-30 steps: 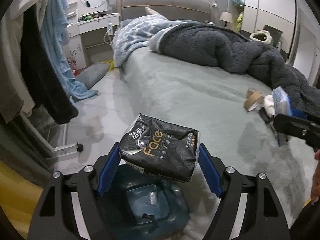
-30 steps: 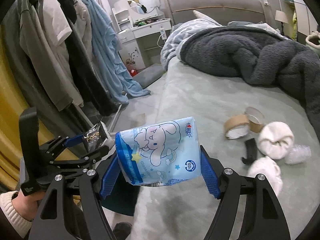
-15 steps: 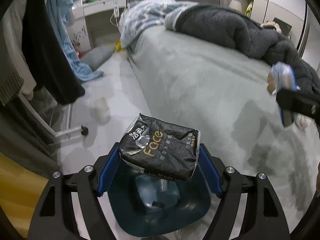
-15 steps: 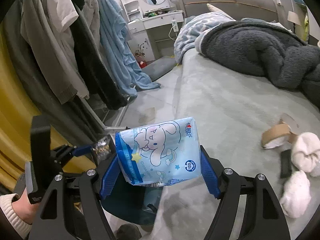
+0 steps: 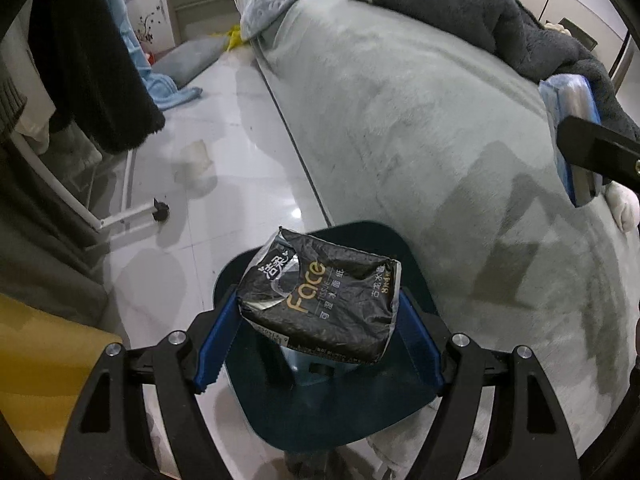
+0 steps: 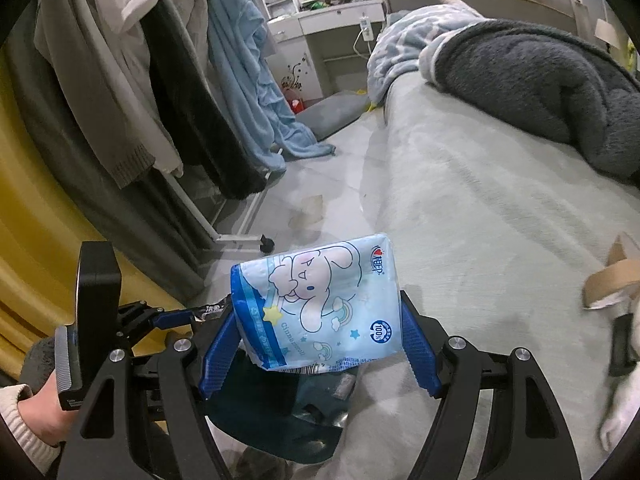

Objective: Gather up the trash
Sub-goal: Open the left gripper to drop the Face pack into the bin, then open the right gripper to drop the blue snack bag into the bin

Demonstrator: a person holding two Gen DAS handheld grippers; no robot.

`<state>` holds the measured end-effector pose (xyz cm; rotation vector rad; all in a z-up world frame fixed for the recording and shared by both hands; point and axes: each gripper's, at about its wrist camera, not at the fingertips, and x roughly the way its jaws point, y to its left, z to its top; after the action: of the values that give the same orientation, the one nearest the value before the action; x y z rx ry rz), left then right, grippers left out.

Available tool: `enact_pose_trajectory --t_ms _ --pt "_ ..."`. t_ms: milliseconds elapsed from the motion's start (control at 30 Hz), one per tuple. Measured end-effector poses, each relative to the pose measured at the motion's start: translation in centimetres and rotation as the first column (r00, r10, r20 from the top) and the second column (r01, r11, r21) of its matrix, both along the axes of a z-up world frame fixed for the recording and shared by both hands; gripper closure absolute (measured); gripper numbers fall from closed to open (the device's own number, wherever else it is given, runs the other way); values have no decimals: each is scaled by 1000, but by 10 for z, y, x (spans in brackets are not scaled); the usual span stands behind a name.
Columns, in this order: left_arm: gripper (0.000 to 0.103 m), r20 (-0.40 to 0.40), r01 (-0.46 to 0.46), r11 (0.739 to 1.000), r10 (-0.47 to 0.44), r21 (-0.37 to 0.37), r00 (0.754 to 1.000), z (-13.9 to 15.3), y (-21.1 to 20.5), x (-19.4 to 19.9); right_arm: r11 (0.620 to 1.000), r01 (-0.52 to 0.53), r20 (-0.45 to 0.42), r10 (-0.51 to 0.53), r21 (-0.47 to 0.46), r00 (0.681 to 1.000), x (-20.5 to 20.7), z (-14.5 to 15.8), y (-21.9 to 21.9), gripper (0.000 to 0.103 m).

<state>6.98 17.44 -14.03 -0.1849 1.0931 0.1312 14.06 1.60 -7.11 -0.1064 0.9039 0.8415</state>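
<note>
Two packs are in your tongs at once. Your left gripper (image 5: 318, 334) is clamped on the black tissue pack (image 5: 318, 304), blue pads squeezing its short ends, so it hangs directly over the dark blue bin (image 5: 332, 412) that sits on the floor against the bed (image 5: 420, 128). That placement looks deliberate: from there a release should drop it straight in. Your right gripper (image 6: 320, 346) grips the light blue cartoon tissue pack (image 6: 320, 308) the same way, and it sits beside the left one, with the bin's rim just below and beyond its pads, probably queued for the same drop.

Inside the bin there seems to be some clear wrapper already, though the packs hide most of it.

Off to the right of your right tongs, more trash waits on the bed: a cardboard tape ring (image 6: 612, 280) and white crumpled tissue (image 6: 624, 412). To the left stand the clothes rack (image 6: 236, 236) and hanging garments, well clear. Only the two tongs crowding each other over the opening could get in the way.
</note>
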Motion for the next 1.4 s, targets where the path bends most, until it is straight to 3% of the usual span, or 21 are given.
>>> enact_pose_trajectory --t_ms 233,533,933,1267,1400 --pt "22 -69 -7 999 4 -33 998 -15 11 -5 999 -31 -20 31 -24 999 2 -11 19 29" --pt "10 -49 -47 999 47 3 998 -5 28 -16 995 -73 -58 69 -62 996 -1 -33 42 29" --pt "10 111 -106 994 106 -2 988 31 44 -28 983 -117 -100 104 -139 990 -6 -67 70 29" --pt "10 268 -141 990 135 2 954 66 47 -36 972 -150 -118 130 -183 985 -10 -80 75 27" --pt "10 308 -147 989 141 -4 941 76 48 -40 965 -164 -114 143 -206 983 -13 -85 80 21"
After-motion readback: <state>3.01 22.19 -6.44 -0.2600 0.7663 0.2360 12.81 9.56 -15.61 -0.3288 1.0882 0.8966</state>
